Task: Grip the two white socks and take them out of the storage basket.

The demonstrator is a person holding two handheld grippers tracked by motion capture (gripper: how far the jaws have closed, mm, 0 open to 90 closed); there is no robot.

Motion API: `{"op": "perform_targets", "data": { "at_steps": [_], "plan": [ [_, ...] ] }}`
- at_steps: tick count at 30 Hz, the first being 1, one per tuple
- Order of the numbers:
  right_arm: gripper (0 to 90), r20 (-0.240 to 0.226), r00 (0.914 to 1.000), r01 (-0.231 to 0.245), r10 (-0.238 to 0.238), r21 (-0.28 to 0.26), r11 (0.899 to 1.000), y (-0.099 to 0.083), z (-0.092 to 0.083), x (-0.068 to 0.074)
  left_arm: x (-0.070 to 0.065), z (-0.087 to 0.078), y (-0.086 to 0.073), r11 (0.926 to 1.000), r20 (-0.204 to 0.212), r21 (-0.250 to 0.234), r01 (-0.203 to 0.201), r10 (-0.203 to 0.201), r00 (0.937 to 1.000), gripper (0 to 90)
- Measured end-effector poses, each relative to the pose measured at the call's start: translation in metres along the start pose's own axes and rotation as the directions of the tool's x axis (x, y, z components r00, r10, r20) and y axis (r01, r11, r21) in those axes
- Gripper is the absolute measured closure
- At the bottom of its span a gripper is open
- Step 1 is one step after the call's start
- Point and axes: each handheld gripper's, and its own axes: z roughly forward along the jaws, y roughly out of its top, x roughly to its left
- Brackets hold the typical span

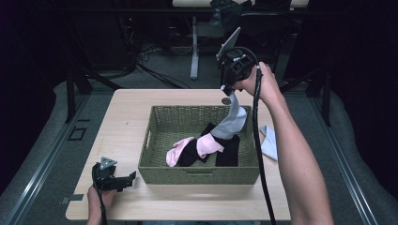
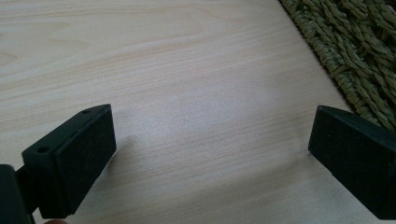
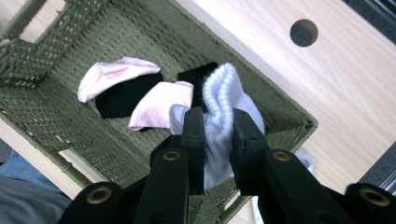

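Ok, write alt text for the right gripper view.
The right gripper pinches a grey sock between its black jaws above a green woven basket holding pink socks and black socks, on a light wooden table.

Light wood bench (image 1: 126, 112), round hole (image 1: 226, 101) near far edge. Green woven basket (image 1: 197, 176) centred on it. Pale sock (image 1: 269, 142) just right of basket.
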Motion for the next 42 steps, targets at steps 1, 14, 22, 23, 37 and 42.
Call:
{"op": "perform_targets", "data": {
  "at_steps": [1,14,22,23,37,42],
  "plan": [
    [77.6,0.003,1.0,0.001,-0.001,-0.006,1.0,0.001,-0.004,0.001,0.0,0.0,0.0,1.0,0.004,0.006,0.0,0.0,1.0,0.8],
    [77.6,0.034,0.9994,0.002,0.0,-0.035,0.999,0.0,-0.036,0.003,0.0,0.0,0.0,1.0,0.005,0.005,0.0,0.0,1.0,0.8],
    [77.6,0.057,0.9983,-0.012,0.015,-0.053,0.999,-0.009,-0.059,-0.002,0.0,0.0,0.0,1.0,0.006,0.007,-0.005,0.005,1.0,0.8],
    [77.6,0.06,0.998,-0.015,0.019,-0.059,0.998,-0.011,-0.062,-0.003,0.0,0.0,0.0,1.0,0.007,0.006,-0.005,0.005,1.0,0.8],
    [77.6,0.123,0.9909,-0.043,0.056,-0.102,0.994,-0.043,-0.104,-0.018,0.0,0.0,0.0,1.0,0.004,0.002,0.0,0.0,1.0,0.9],
    [77.6,0.133,0.9872,-0.07,0.087,-0.129,0.989,-0.057,-0.113,-0.027,0.0,-0.001,0.0,1.0,0.004,0.003,-0.004,0.004,1.0,0.9]
  ]
}}
